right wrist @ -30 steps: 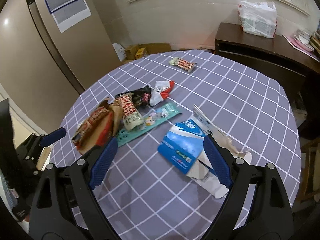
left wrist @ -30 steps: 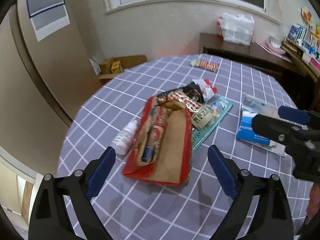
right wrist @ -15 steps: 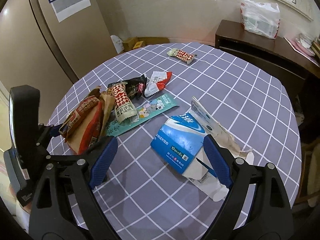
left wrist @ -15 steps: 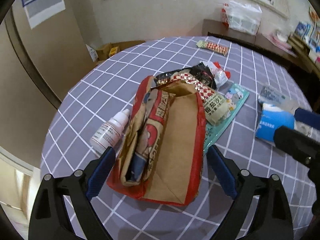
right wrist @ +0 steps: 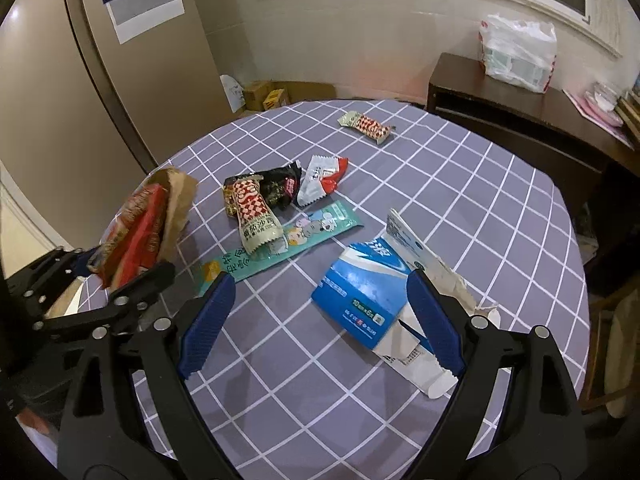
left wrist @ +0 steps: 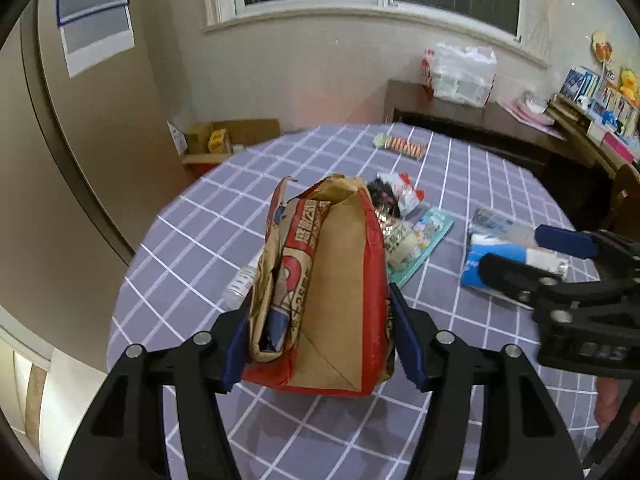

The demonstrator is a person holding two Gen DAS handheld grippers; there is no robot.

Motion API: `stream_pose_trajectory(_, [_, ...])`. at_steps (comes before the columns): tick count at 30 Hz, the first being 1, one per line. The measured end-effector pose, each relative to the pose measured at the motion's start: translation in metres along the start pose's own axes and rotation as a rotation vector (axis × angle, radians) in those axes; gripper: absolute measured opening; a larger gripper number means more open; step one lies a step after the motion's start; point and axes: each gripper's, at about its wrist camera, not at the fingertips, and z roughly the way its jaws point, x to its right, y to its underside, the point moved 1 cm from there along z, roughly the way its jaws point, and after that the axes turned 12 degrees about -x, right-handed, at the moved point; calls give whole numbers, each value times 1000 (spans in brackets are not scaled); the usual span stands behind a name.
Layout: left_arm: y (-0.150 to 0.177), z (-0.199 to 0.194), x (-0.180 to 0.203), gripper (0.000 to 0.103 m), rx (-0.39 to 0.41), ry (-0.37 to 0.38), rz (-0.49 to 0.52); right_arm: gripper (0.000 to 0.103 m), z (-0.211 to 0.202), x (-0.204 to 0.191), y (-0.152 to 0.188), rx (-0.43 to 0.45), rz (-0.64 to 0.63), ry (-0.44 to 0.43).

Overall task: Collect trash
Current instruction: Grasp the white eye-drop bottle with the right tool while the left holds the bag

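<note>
Paper bag (left wrist: 320, 292) | crumpled red-and-brown | clamped in left gripper (left wrist: 318, 344)

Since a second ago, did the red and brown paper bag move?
Yes. The paper bag was lying flat beside the teal wrapper; now it stands tilted up off the tablecloth, with the left hand-held gripper, whose jaws have just been closing, clamped on it.

Left hand-held gripper (left wrist: 320, 340) just closing; right hand-held gripper (right wrist: 320, 320) wide.

The paper bag (left wrist: 320, 292) hides most of the small bottle (left wrist: 240, 282).
</note>
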Motion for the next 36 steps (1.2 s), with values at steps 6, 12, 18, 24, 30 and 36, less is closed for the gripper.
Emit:
stream_pose_trajectory(6, [0, -32, -14, 60, 80, -3, -20, 86, -6, -15, -11, 15, -15, -4])
stream_pose_trajectory(12, [4, -51, -46, 60, 115, -47, -72, 86, -2, -44, -24, 3, -57, -34])
stream_pose_trajectory(18, [14, -55, -89, 60, 107, -86, -159, 86, 13, -82, -34, -31, -124, -41])
stream_pose_trajectory(24, [27, -53, -135, 61, 89, -131, -243, 86, 43, -123, -43, -100, -188, -56])
stream_pose_trajectory(30, [40, -46, -168, 61, 59, -164, -306, 86, 80, -148, -50, -170, -227, -41])
stream_pose_trajectory(36, [55, -38, -191, 61, 28, -178, -360, 86, 109, -160, -54, -213, -221, -78])
